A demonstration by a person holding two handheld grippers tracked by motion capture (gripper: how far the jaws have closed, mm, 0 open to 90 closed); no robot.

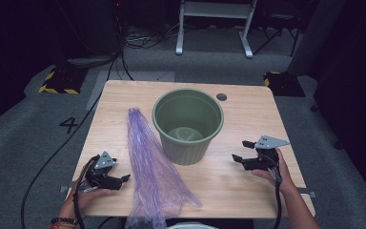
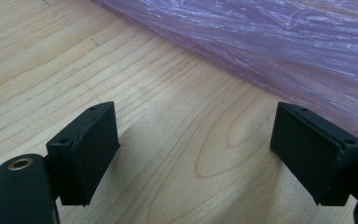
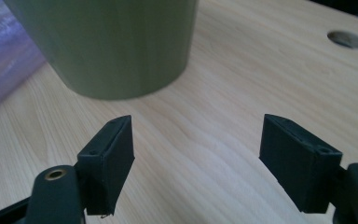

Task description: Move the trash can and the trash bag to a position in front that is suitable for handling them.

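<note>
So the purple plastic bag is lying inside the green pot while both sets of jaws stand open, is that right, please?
Not quite: the purple plastic bag lies flat on the table beside the green pot, not inside it, as the high view shows. Both sets of jaws do stand open.

Purple plastic bag [image 1: 155,171]: near end runs off my table edge [image 1: 228,210]. Green pot [image 3: 107,46]: rim cut off in my right gripper view.
</note>
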